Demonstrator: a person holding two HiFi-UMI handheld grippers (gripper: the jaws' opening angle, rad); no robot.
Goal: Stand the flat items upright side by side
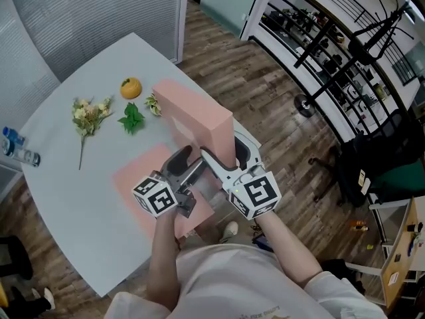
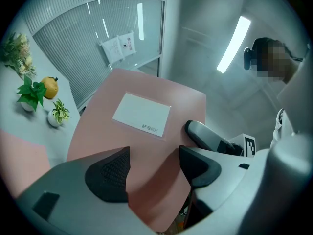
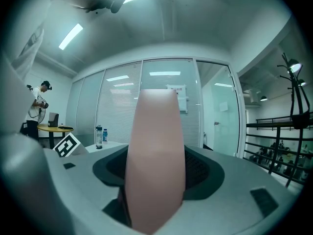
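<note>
Print in view: one short brand mark, rest illegible.
On white label (image 2: 143,114) stuck to face of pink box (image 2: 93,131): small grey lettering at lower-right corner, approx. "M·G" plus a few more chars, too small to confirm. Paper notice (image 2: 119,46) on glass wall w/ tiny red mark, text unreadable; likewise second notice (image 3: 178,98) in right gripper view. Bottle labels (image 3: 99,137) on far bench too small. Marker cube (image 1: 255,193): b/w square code only, no letters.

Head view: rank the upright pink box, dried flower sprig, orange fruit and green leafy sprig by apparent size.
1. upright pink box: largest, though it stands nearer the camera.
2. dried flower sprig.
3. green leafy sprig and orange fruit: nearly alike, so unranked.
</note>
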